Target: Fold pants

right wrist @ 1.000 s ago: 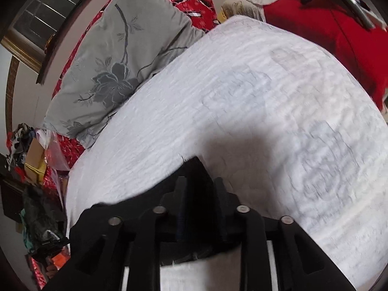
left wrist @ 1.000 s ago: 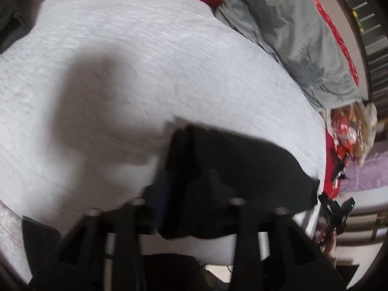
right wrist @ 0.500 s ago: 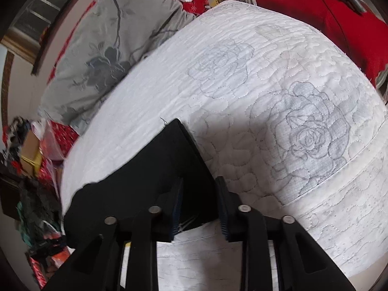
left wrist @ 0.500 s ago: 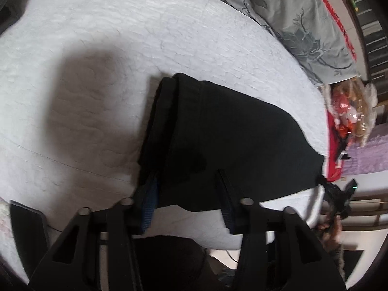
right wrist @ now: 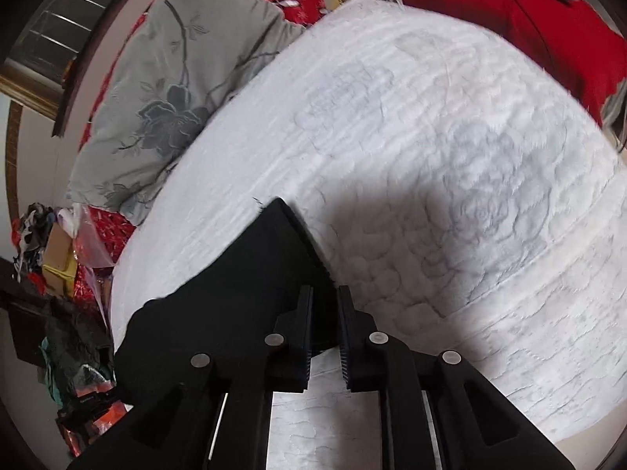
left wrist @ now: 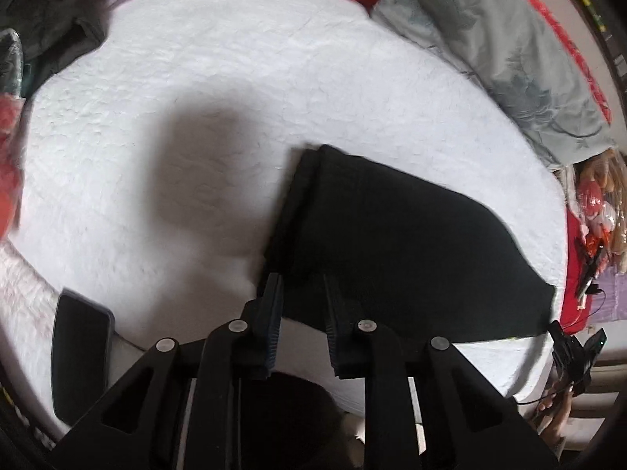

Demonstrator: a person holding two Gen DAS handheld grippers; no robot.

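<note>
The black pants lie folded flat on the white quilted bed, near its front edge. In the right wrist view the pants reach to a corner at the upper middle. My left gripper is open, its fingers just over the near left edge of the pants, holding nothing. My right gripper has a narrow gap between its fingers and hangs over the near right corner of the pants; no cloth shows between the fingers.
A black phone lies on the bed at the left. A grey flowered pillow and red bedding lie at the far side. Dark clothing sits at the far left. Clutter stands beside the bed.
Both grippers let go of the pants and pulled back toward the bed's front edge. The left fingers have narrowed. The pants stay flat on the bed.
</note>
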